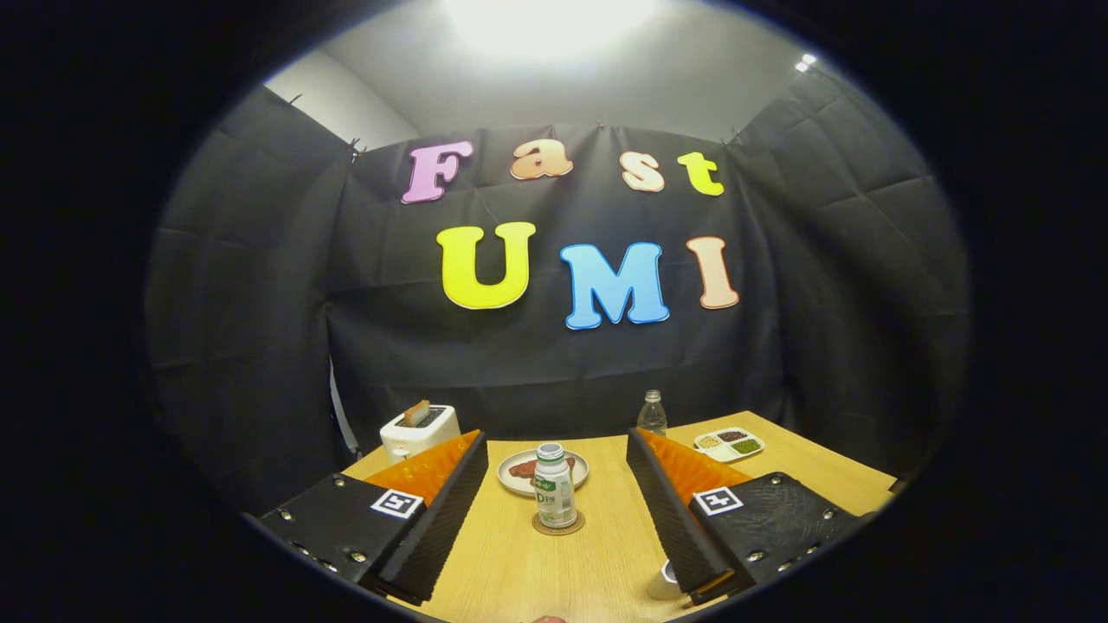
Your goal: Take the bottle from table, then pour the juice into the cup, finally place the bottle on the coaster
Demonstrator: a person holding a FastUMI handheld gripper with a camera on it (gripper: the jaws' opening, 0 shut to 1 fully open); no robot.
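Observation:
A small white juice bottle [554, 486] with a green label and a pale cap stands upright on a round brown coaster [558, 523] on the wooden table [537, 571]. It stands just ahead of my gripper [554, 450], centred in the wide gap between the two fingers. The gripper is open and touches nothing. A white cup [665, 581] peeks out low beside the right finger [671, 502], mostly hidden by it.
Behind the bottle lies a plate [515, 472] with reddish food. A white toaster [420, 429] with a slice in it stands at the back left. A clear water bottle [652, 414] and a divided tray [729, 444] of grains stand at the back right.

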